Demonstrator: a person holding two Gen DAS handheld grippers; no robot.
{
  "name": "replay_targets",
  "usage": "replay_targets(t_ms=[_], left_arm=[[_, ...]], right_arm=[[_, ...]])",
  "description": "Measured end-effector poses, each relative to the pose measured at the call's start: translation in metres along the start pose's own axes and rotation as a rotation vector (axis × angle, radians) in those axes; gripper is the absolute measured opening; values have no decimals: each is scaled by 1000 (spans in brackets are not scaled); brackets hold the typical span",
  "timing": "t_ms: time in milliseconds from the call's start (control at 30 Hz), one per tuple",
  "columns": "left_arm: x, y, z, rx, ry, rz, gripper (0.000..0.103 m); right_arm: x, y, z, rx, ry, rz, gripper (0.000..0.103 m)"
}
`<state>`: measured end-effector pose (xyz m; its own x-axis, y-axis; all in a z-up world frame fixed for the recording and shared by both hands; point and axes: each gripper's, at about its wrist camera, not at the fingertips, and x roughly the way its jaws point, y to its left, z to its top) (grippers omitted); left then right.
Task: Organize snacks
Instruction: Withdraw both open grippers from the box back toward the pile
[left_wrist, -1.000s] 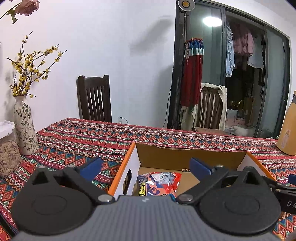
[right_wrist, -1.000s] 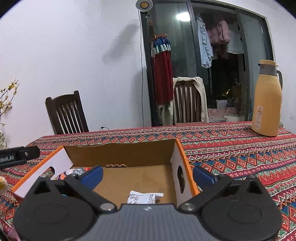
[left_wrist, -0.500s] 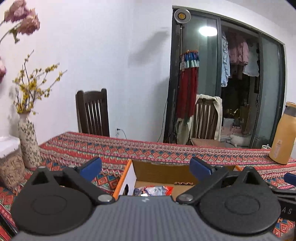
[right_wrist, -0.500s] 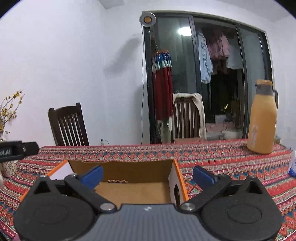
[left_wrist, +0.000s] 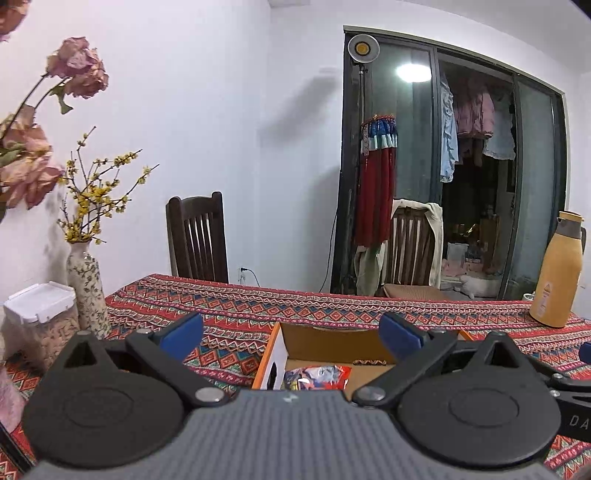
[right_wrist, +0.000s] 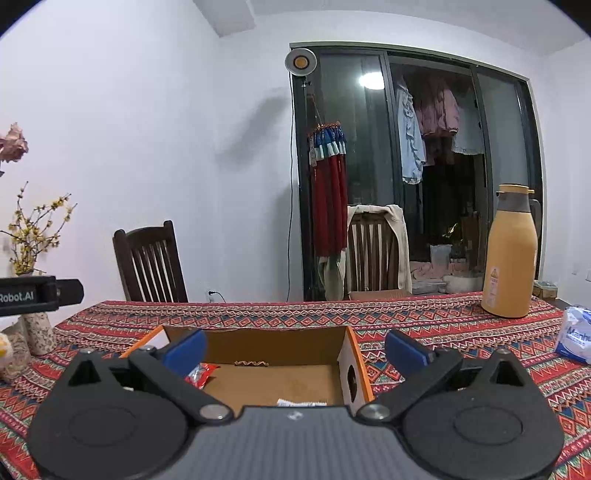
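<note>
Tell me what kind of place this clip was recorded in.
Most likely a home dining room: a table under a patterned tablecloth with wooden chairs around it, a flower vase, and laundry hanging behind glass sliding doors.

right hand-held gripper (right_wrist: 293, 349) spread wide and empty, cardboard box (right_wrist: 258, 341) on the patterned tabletop (right_wrist: 424, 317), red snack packet (right_wrist: 201, 373) inside, yellow thermos (right_wrist: 511, 254) far right

home dining room, patterned tablecloth (left_wrist: 332, 310), wooden chair (left_wrist: 197, 240)
</note>
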<state>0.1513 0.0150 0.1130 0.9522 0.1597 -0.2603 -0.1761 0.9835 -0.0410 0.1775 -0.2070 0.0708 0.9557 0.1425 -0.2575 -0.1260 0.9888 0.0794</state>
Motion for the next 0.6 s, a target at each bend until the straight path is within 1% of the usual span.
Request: replay_targets(t_ms=[267, 433, 600], left_arm=[[-41, 8, -10, 0, -1, -9, 103], [-63, 15, -23, 1, 14, -16, 103], [-82, 22, -38, -4, 33, -20, 103]], right_arm=[[-41, -2, -14, 23, -10, -2, 103], [-67, -5, -29, 48, -14, 22, 103], [-96, -2, -46, 41, -10, 30, 103]])
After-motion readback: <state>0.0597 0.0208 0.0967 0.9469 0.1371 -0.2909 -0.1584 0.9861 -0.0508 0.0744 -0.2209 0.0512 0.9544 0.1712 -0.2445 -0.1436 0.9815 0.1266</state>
